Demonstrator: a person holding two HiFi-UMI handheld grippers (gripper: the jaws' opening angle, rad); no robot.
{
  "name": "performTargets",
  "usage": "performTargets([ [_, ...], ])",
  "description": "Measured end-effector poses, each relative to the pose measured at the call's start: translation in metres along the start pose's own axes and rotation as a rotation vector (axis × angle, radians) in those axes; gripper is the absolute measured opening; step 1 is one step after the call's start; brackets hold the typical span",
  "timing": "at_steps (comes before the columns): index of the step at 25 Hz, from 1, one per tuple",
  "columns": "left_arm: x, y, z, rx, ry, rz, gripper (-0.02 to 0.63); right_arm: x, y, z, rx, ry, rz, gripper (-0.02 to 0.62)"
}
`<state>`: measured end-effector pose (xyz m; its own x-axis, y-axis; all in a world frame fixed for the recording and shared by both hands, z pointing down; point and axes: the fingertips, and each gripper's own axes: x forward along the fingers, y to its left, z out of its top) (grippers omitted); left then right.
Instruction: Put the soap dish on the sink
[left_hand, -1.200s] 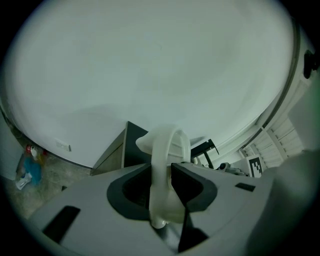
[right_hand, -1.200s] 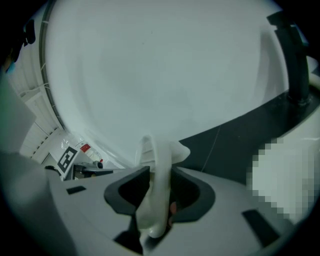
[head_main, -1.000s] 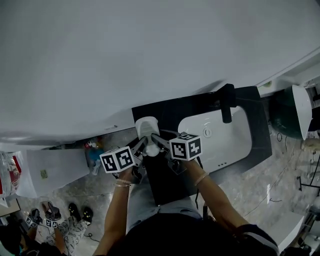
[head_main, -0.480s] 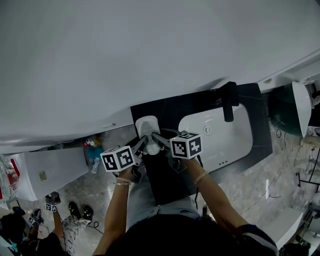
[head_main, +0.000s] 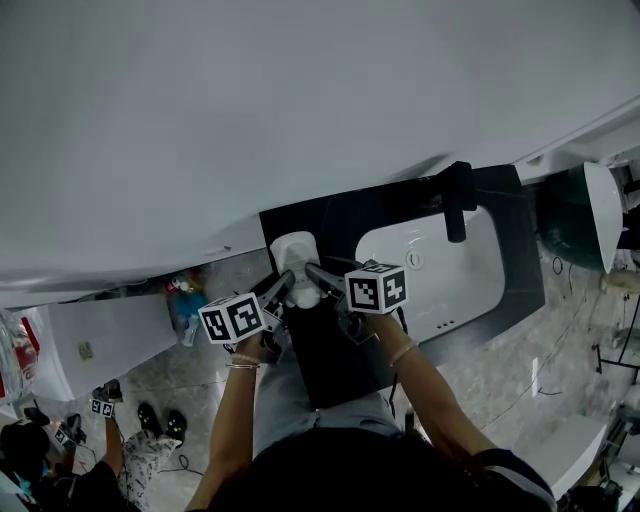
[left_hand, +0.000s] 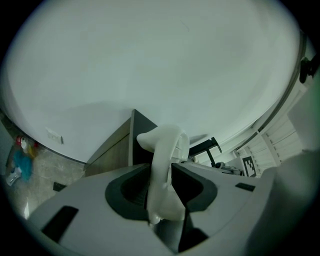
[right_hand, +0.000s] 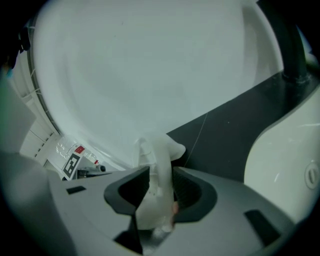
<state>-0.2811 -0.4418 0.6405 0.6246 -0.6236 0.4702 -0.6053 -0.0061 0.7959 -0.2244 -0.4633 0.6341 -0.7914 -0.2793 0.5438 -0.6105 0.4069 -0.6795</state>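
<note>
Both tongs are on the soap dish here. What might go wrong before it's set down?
1. The left tongs and right tongs each pinch only a thin rim of the soap dish; an uneven release might tip or drop it.
2. The dish is close to the left end of the dark counter, so a careless set-down may leave it overhanging that edge.

Changes: right tongs (head_main: 314, 273) shifted slightly right and up; left tongs (head_main: 283, 284) slightly left; bystander (head_main: 35, 450) on floor (head_main: 150, 372) moved toward corner.
</note>
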Motion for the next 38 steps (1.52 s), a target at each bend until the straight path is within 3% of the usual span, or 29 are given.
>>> performTargets([
  [7,-0.027,-0.005,0.011,0.054,-0.055,0.078,0.123,-0.025,0.001,0.009,-0.045,-0.037,-0.042,0.137],
  [17,-0.101,-0.096,0.017,0.191,-0.222,0.046,0.119,-0.098,0.055,0.013,-0.221,-0.116,-0.038,0.133],
  [20,-0.124,-0.125,0.014,0.213,-0.294,0.042,0.027,-0.128,0.076,0.013,-0.258,-0.150,-0.019,0.088],
  [25,-0.153,-0.162,-0.005,0.230,-0.371,0.033,0.003,-0.177,0.108,0.005,-0.316,-0.198,0.023,0.041],
  [33,-0.179,-0.198,-0.051,0.201,-0.408,0.024,0.003,-0.233,0.141,-0.026,-0.390,-0.207,0.043,0.020],
  [38,-0.183,-0.204,-0.079,0.174,-0.410,0.062,0.003,-0.249,0.142,-0.042,-0.409,-0.216,0.044,0.019],
])
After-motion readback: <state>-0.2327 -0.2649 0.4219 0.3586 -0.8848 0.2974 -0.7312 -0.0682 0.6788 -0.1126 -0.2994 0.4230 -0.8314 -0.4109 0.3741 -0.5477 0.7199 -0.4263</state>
